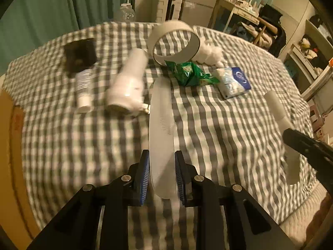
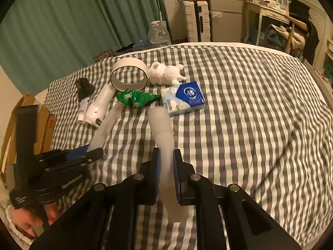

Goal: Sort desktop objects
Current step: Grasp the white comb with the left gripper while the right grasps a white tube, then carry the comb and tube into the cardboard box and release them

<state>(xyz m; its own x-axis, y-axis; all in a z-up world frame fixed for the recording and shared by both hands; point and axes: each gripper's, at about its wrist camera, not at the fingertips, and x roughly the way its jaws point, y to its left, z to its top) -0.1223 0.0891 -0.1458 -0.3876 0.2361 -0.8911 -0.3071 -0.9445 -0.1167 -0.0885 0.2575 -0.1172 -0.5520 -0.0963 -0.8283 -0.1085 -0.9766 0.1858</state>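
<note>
Here, catalogued on a grey-and-white checked bedspread (image 2: 249,108):

Left gripper (image 1: 162,173): blue-padded jaws flank the near end of a long pale flat piece (image 1: 161,112) running lengthwise away from them toward the green packet; the right pad lies against its edge, while the left pad's contact cannot be told through blur. In the right wrist view the same piece (image 2: 106,125) projects from that gripper (image 2: 87,152) at the lower left, a hand (image 2: 31,218) beneath it.

Right gripper (image 2: 166,175): jaws clenched on a translucent whitish tube-like item (image 2: 163,133), which stands out ahead of the fingertips and extends back below them; blurred, exact kind uncertain.

Loose items, far side of the bedspread:
- roll of white tape (image 2: 129,75), tilted on edge
- white plush toy (image 2: 164,73), just beside the tape
- green crumpled packet (image 2: 135,99)
- blue-and-white tissue pack (image 2: 183,100), near the tube's tip
- white bottle (image 2: 97,108) lying on its side
- small white tube (image 2: 83,110) beside it
- black object (image 2: 83,87), touching the small tube's far end

Cardboard box (image 2: 44,123) at the bedspread's left edge; contents not visible
</note>
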